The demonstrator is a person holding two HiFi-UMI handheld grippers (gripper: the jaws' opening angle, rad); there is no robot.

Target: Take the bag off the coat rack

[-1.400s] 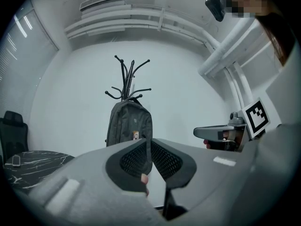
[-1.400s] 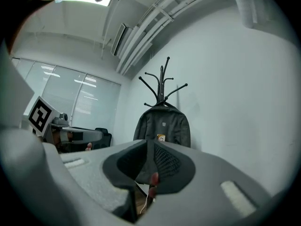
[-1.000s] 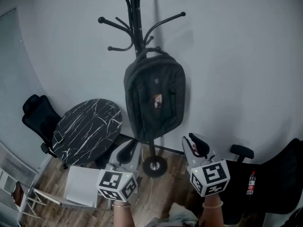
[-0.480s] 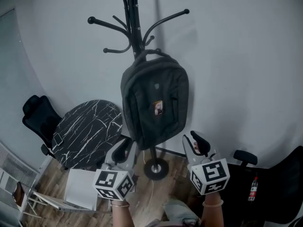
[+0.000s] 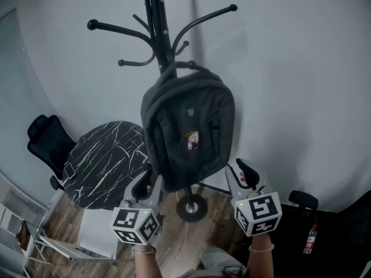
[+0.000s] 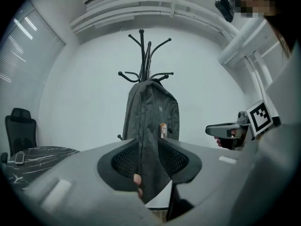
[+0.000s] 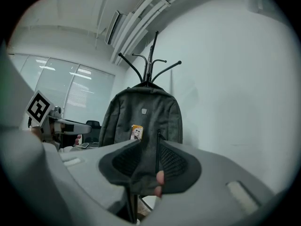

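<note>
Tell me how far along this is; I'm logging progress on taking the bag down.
Done: nothing; the bag hangs on the coat rack. In hand: left gripper and right gripper near its lower corners, jaws just opening, not closed on it. Left: grasp, lift off hook.

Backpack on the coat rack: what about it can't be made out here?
- Which hook bears the backpack: head view, its dark handle merges with the coat rack.
- Its rear face: every view, behind its own body.
- Print on its badge: too small in every view.
</note>
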